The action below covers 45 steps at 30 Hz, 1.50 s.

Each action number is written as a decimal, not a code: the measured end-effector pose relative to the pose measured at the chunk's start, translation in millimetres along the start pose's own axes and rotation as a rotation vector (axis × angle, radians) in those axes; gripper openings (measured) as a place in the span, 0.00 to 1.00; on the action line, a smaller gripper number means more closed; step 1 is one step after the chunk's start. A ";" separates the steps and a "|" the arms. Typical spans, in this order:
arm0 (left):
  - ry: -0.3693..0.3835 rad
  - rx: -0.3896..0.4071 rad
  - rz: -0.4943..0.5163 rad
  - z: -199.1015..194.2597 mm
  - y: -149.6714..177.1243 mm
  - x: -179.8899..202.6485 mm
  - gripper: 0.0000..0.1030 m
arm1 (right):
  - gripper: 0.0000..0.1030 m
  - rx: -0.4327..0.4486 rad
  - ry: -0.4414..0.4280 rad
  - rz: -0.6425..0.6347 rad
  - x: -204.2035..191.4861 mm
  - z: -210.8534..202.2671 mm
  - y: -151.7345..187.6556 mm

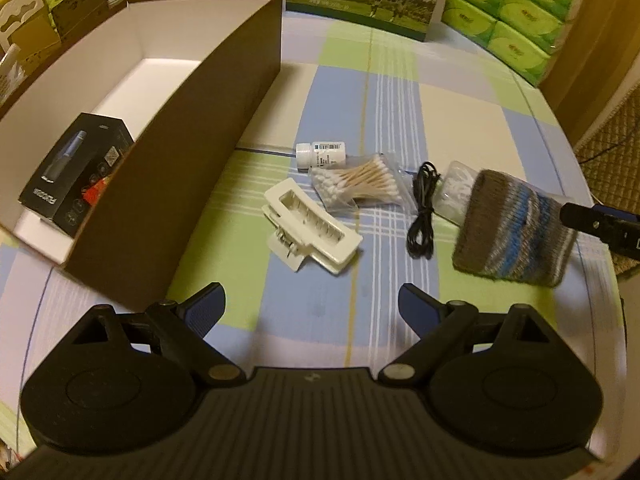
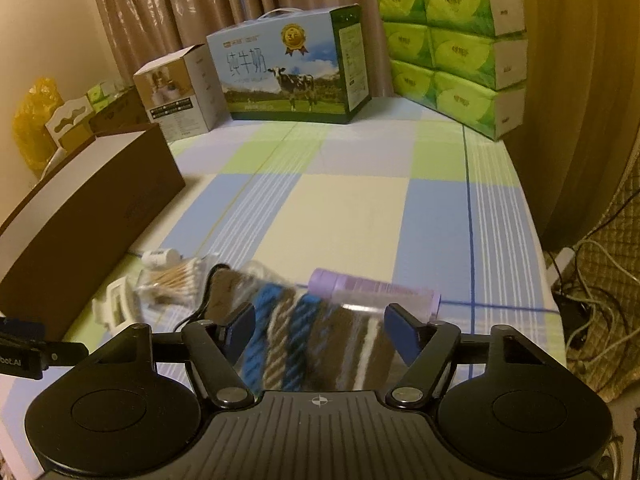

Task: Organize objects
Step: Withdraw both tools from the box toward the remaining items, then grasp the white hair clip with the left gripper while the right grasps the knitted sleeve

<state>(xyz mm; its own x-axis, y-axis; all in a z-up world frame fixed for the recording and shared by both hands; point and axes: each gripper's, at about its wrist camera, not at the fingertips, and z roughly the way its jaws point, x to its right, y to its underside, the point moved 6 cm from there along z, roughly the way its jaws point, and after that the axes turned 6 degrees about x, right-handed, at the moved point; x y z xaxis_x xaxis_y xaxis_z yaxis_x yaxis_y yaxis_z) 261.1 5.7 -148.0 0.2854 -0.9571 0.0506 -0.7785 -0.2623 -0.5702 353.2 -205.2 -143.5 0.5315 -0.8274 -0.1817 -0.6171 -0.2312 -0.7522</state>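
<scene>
- Hovering over the near edge of the checked tablecloth [image 1: 460,104], the left gripper [image 1: 310,312] has its fingers spread wide with nothing between them.
- The right gripper [image 2: 320,330] has a striped knitted pouch [image 2: 304,344] between its fingers; whether the pads press on it cannot be told, as the picture is blurred.
- A brown open box [image 1: 224,92] with white inner walls stands along the cloth's left edge, with a black product carton [image 1: 76,172] lying in its near end.
- Just right of the box lie a cream hair claw clip [image 1: 312,230], a bag of cotton swabs [image 1: 356,182], a small white bottle [image 1: 320,154] and a coiled black cable [image 1: 422,212].
- A lilac cylinder [image 2: 372,288] lies beyond the pouch.
- A milk carton [image 2: 288,68] and green tissue packs [image 2: 452,48] stand at the far edge.
</scene>
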 end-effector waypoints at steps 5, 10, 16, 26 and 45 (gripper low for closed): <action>-0.014 -0.006 -0.037 22.5 -7.1 3.2 0.89 | 0.66 0.004 -0.008 0.038 9.4 15.5 -4.9; -0.044 -0.017 -0.065 48.1 -15.7 3.5 0.89 | 0.66 0.004 -0.005 0.076 17.6 19.8 -7.9; -0.088 -0.032 -0.100 77.7 -23.3 -4.4 0.89 | 0.66 0.016 -0.027 0.092 21.4 14.3 -11.4; -0.081 -0.033 0.000 85.3 -14.2 -13.6 0.58 | 0.66 -0.054 -0.083 -0.057 -2.5 25.1 6.5; 0.036 -0.096 0.087 36.4 32.1 -17.5 0.27 | 0.43 -0.284 -0.281 0.217 -30.6 -30.2 69.4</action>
<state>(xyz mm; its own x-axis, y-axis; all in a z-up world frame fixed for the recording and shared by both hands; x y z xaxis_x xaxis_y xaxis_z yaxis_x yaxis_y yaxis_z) 251.5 18.5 -197.1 0.1951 -0.9802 0.0348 -0.8497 -0.1867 -0.4930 276.6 -211.4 -171.0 0.4854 -0.7099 -0.5103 -0.8452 -0.2318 -0.4816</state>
